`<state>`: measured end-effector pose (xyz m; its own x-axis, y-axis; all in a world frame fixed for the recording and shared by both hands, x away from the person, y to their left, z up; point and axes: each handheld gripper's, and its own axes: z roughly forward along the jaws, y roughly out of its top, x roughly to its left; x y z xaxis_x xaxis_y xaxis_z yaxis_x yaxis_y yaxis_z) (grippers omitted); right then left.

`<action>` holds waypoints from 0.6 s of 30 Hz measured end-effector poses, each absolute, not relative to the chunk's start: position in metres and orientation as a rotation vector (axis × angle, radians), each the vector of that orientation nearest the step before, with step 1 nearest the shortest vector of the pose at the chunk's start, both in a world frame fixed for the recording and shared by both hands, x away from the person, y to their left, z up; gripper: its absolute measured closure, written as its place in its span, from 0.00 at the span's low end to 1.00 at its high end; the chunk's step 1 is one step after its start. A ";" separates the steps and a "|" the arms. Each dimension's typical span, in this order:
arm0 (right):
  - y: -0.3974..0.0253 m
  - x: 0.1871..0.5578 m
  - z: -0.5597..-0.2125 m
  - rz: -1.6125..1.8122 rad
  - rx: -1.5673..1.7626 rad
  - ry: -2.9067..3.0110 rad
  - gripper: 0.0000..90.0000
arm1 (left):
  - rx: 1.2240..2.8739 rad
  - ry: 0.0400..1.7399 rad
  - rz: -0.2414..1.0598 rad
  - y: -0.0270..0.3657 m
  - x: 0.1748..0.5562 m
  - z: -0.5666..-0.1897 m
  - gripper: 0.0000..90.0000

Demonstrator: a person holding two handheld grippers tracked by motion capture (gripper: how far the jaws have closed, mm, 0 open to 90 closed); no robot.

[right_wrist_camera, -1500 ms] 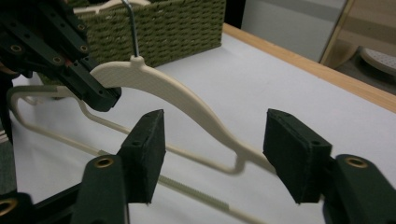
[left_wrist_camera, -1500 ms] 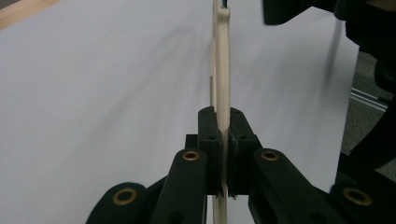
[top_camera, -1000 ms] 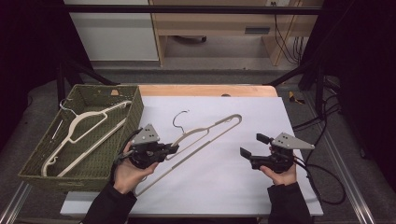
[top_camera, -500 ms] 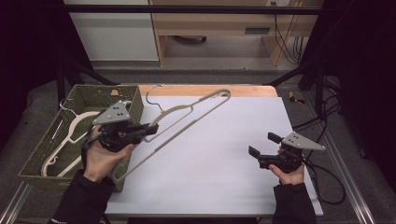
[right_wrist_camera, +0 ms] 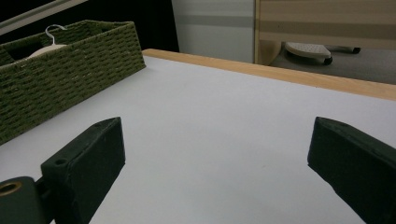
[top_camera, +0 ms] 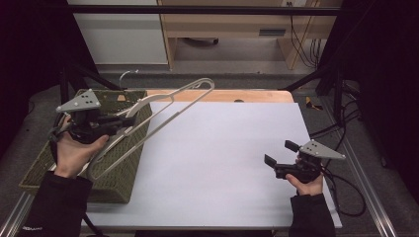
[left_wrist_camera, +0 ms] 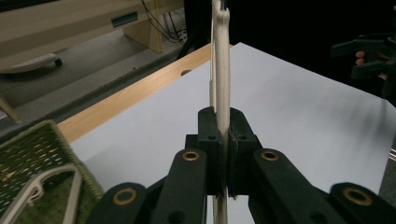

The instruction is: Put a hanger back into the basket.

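At far left, item one: green woven basket [top_camera: 123, 173], sitting off the table's left edge, another pale hanger [left_wrist_camera: 42, 196] already lying inside.

Item two: my left hand-held gripper [top_camera: 123, 122], jaws clamped on a thin bar of the cream hanger [top_camera: 163, 106]. Hanger is airborne and tilted, lower loop over the basket, far end reaching out over the white table [top_camera: 222, 163], wire hook [top_camera: 126, 75] beyond the basket's back rim.

Risks, as I judge them: the grip sits near one end, so the long overhang may pivot or slip between the pads; the lower loop could catch the basket wall; the hook could snag the hanger already inside.

Item three: my right hand-held gripper [top_camera: 277, 159], jaws wide apart, holding nothing, low over the table's right side, well clear of the hanger. No support available from it should the hanger swing.
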<state>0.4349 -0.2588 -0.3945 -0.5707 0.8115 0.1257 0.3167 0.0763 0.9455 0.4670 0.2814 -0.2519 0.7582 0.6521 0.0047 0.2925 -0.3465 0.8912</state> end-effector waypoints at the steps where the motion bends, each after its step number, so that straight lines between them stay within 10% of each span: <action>1: -0.259 0.435 -0.395 1.506 1.110 1.923 0.05 | 1.942 0.724 0.450 0.287 0.469 -0.251 0.96; 18: -0.258 0.434 -0.393 1.519 1.104 1.922 0.05 | 1.930 0.852 0.538 0.368 0.487 -0.257 0.96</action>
<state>0.4342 -0.2578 -0.3930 -0.5779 0.8062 0.1270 0.3099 0.0728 0.9480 0.4870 0.3679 -0.2569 0.6638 0.7475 0.0227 0.3411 -0.3296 0.8803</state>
